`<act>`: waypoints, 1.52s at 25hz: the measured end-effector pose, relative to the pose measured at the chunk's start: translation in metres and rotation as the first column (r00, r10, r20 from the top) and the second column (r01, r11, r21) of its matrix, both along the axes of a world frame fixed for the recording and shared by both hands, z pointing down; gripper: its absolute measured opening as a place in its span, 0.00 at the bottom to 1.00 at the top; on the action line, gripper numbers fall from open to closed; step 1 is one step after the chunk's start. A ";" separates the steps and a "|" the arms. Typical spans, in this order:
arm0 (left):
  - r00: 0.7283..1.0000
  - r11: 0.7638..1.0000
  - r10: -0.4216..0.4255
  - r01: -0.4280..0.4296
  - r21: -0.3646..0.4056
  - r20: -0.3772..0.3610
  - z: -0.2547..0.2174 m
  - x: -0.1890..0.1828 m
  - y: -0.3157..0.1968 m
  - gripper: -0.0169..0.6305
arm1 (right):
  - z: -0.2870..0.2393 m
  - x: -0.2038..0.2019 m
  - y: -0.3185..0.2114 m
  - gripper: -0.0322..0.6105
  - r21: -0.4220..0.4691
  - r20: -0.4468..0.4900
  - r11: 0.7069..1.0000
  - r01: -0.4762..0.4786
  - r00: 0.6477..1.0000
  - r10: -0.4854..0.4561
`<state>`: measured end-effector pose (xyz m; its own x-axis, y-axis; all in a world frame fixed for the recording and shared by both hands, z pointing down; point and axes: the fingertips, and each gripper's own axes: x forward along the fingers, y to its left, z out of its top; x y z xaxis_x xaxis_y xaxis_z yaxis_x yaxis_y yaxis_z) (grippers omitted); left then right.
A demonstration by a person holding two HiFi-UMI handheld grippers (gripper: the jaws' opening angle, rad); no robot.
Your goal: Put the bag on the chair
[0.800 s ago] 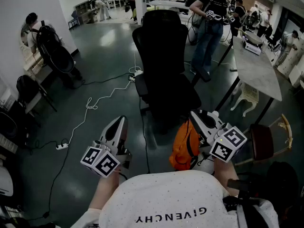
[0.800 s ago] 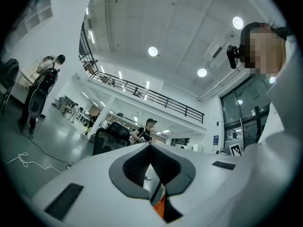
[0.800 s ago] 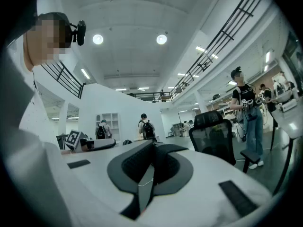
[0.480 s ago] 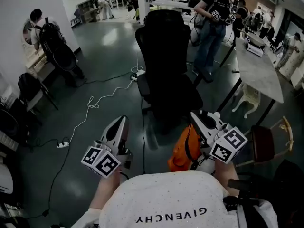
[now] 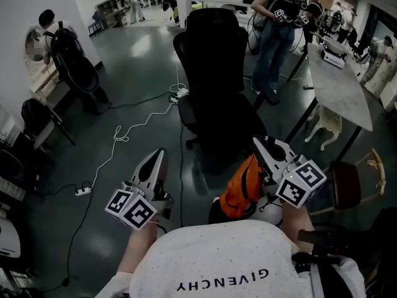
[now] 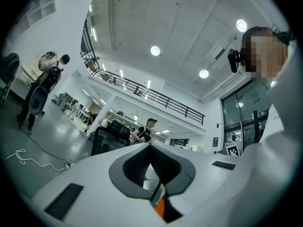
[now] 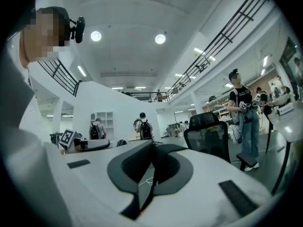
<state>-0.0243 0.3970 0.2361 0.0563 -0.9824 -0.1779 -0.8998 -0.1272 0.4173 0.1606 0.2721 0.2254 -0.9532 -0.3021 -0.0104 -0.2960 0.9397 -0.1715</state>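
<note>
Near the bottom of the head view, we hold both grippers out over the dark floor [image 5: 136, 73], each with its marker cube turned toward us. Our right gripper [image 5: 257, 143] has its jaws pressed together, and in the right gripper view a thin dark strip, seemingly a strap, runs between the grey pads [image 7: 132, 164]. The orange bag [image 5: 240, 185] hangs off the floor just under and against this gripper, on its inner side, with a black strap across its front. Our left gripper [image 5: 160, 154] is well apart from the bag. In the left gripper view its fingertips [image 6: 142, 157] meet at the front with nothing pinched between them. The black office chair [image 5: 214, 85] stands just ahead of both grippers with its seat facing us, and the bag is near the seat's front edge but not on it. A white cable [image 5: 124, 132] trails over the floor to the chair's left. A pale table [image 5: 338, 85] stretches along the right, and a person [image 5: 273, 36] stands between it and the chair's back.
</note>
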 end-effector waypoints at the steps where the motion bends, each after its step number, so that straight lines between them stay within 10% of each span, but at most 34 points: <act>1: 1.000 1.000 -0.014 0.014 -0.002 -0.001 0.000 -0.006 -0.004 0.03 | -0.001 -0.005 -0.008 0.05 -0.003 0.002 1.000 -0.003 1.000 0.003; 38: 0.984 0.984 -0.170 0.172 0.038 -0.050 -0.028 -0.101 -0.187 0.03 | 0.017 -0.106 -0.260 0.05 -0.058 0.020 0.987 0.151 0.988 -0.150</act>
<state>-0.1256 0.2097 0.2077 -0.1211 -0.9684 -0.2181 -0.8897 0.0085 0.4564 0.0551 0.0116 0.2423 -0.9878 -0.1555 -0.0121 -0.1485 0.9614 -0.2318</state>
